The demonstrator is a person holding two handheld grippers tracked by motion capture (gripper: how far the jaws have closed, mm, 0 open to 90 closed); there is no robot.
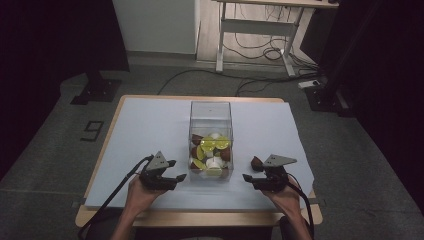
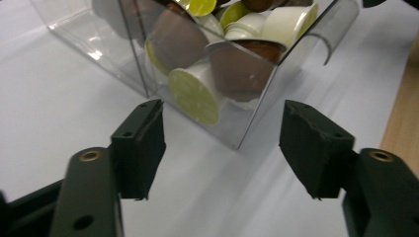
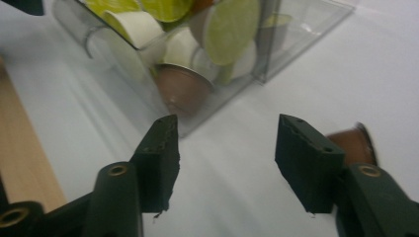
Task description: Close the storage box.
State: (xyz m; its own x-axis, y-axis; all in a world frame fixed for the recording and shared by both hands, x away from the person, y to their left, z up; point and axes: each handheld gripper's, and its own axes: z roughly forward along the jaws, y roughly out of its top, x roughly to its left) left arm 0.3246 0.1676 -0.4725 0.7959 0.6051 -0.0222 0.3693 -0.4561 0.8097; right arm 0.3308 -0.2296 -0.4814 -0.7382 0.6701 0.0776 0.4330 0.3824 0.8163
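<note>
- A clear, square-sided plastic box (image 1: 210, 120) is standing upright at the middle of the white-covered tabletop (image 1: 145, 130), its lower half holding a heap of brown, white and yellow-green coffee capsules (image 1: 211, 152).
- The left tongs (image 1: 176, 170) are hovering just beside the box's near left corner, gripped by the person's left hand (image 1: 141, 192); the jaws are standing wide apart and holding nothing.
- In the left gripper view, those tongs (image 2: 220, 148) are pointing at the box's near corner (image 2: 237, 143), where a white capsule with a yellow-green lid (image 2: 193, 95) and a brown capsule (image 2: 242, 69) are pressing against the clear wall.
- The right tongs (image 1: 251, 172) are hovering just beside the box's near right corner, gripped by the person's right hand (image 1: 287, 197); their jaws are likewise gaping wide with nothing between them.
- A single brown coffee capsule (image 1: 257, 163) is lying on the white sheet outside the box, just beside the right tongs and close to their outer jaw.
- In the right gripper view, that loose capsule (image 3: 353, 143) is showing behind the right-hand jaw, outside the gap, while the tongs (image 3: 227, 160) are aiming at bare sheet in front of the box (image 3: 296, 34).
- The wooden edge of the tabletop (image 1: 200, 218) is showing along the near side, beyond the sheet.
</note>
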